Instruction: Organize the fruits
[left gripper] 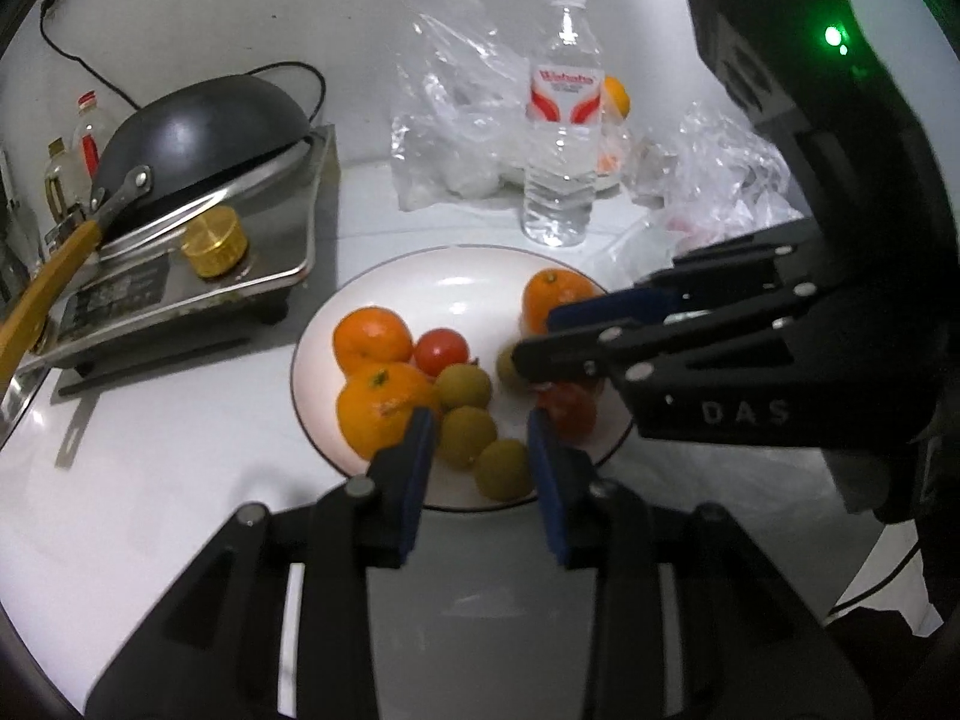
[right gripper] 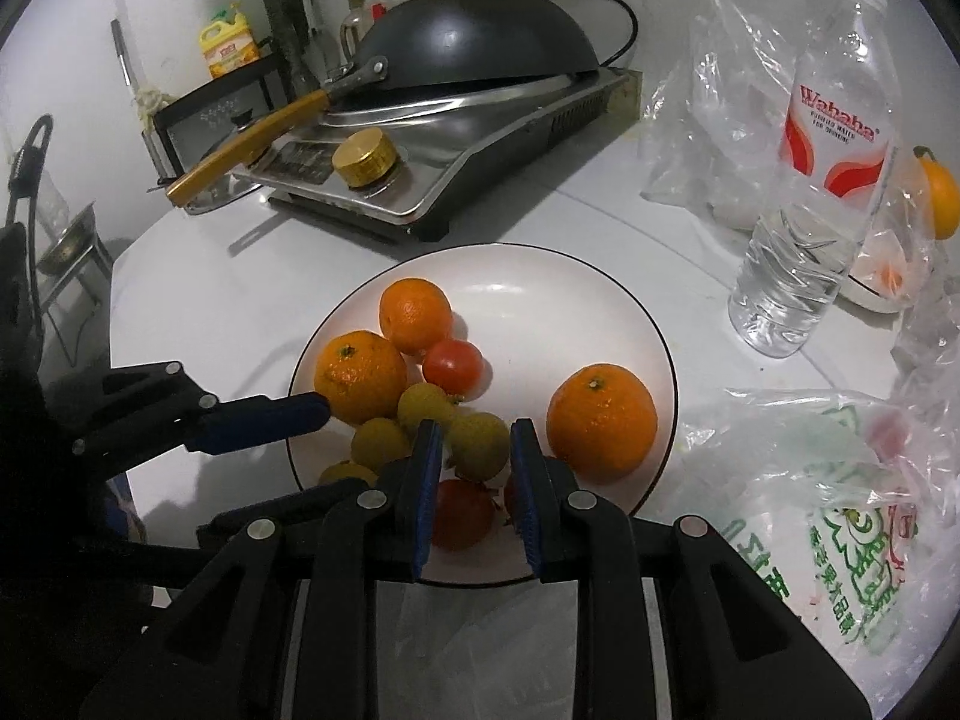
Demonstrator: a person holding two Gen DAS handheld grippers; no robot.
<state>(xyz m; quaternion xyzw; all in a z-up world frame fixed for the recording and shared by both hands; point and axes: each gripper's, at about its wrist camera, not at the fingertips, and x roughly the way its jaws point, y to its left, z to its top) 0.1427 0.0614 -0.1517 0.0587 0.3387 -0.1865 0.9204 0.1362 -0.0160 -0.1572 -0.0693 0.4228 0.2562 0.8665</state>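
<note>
white plate (right gripper: 600, 276), oranges (right gripper: 602, 420), water bottle (right gripper: 810, 192)

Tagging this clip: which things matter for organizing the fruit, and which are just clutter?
Job: plate, oranges, tomatoes, small yellow-green fruits, both tools.

Clutter: water bottle, pan, stove, plastic bags, yellow detergent bottle.

My left camera looks steeply down along its fingers, close over the plate (left gripper: 456, 276) from its near rim. My right camera looks down likewise, close. Both share the plate, the stove (right gripper: 480, 138) and the bottle (left gripper: 561, 120).
</note>
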